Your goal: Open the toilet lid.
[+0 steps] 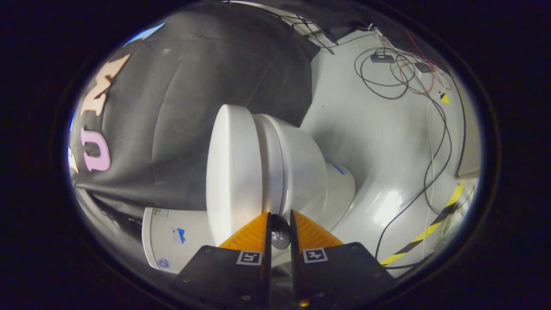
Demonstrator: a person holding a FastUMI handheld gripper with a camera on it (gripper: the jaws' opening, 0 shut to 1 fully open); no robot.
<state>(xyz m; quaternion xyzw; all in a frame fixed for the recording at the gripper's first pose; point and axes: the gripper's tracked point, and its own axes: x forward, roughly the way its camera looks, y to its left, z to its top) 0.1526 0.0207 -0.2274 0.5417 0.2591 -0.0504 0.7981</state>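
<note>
The claw (280,224) has its two fingers close together, with a small dark knob (280,233) sitting in the thin gap between them; whether both fingers press on it is hard to tell. The knob has tiny white writing, too small to read. Just ahead of the fingers is the white toilet lid (228,172), down on the toilet bowl (301,168). The tank (172,239) has small blue stickers. Wires (404,73) lie on the grey floor (370,142).
</note>
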